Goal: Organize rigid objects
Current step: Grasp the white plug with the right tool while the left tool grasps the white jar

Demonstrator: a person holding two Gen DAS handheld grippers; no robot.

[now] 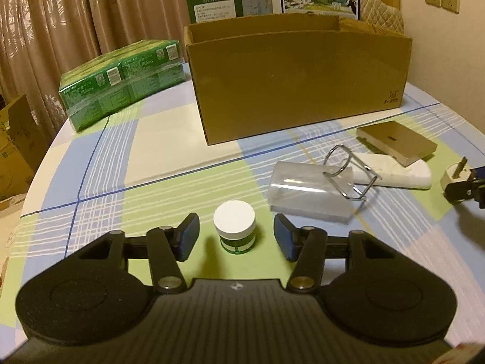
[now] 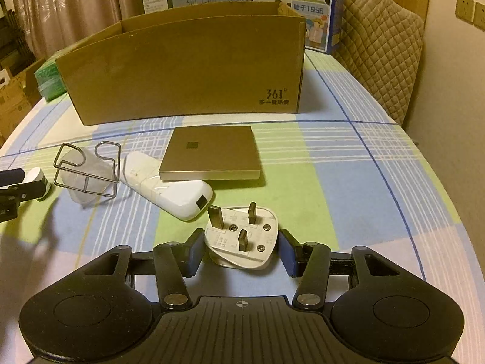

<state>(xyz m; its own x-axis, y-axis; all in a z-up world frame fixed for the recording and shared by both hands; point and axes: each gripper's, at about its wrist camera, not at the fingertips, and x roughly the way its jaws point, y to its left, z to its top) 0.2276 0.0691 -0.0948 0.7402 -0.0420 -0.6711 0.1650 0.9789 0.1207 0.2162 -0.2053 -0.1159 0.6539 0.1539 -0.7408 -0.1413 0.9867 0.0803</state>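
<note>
Currently, both of my grippers are at the pick stage, each straddling one item on the checked tablecloth [image 2: 348, 163].

Left gripper [image 1: 235, 236]: jaws spread, nothing pinched. The small green jar [image 1: 235, 227] with the white lid stands upright between the pads, with a clear gap on each side. Next move, as I judge it: close evenly on the jar wall below the lid, then lift straight up so the jar does not tip.

Right gripper [image 2: 241, 251]: jaws spread around the white three-pin plug [image 2: 242, 236], which lies with its prongs pointing up. The pads sit just beside its flanks; I cannot tell whether either one touches it. Next move: close on the flat sides and keep the grip low, since the body tapers and could slip.

Destination, by my reading of the task: the open cardboard box [image 2: 188, 69] at the far side of the table. Its interior is hidden from both views.

Remaining items, near each other between the grippers and the box: a clear plastic cup [image 1: 306, 191] on its side, a wire holder [image 1: 348, 173], a white remote-like unit [image 2: 169, 188] and a flat tan box [image 2: 212, 154] resting partly on that unit.

Legible markings: "361°" on the cardboard box, with characters beneath too small to confirm; "1956" on the blue milk carton [image 2: 294, 6] behind it.
</note>
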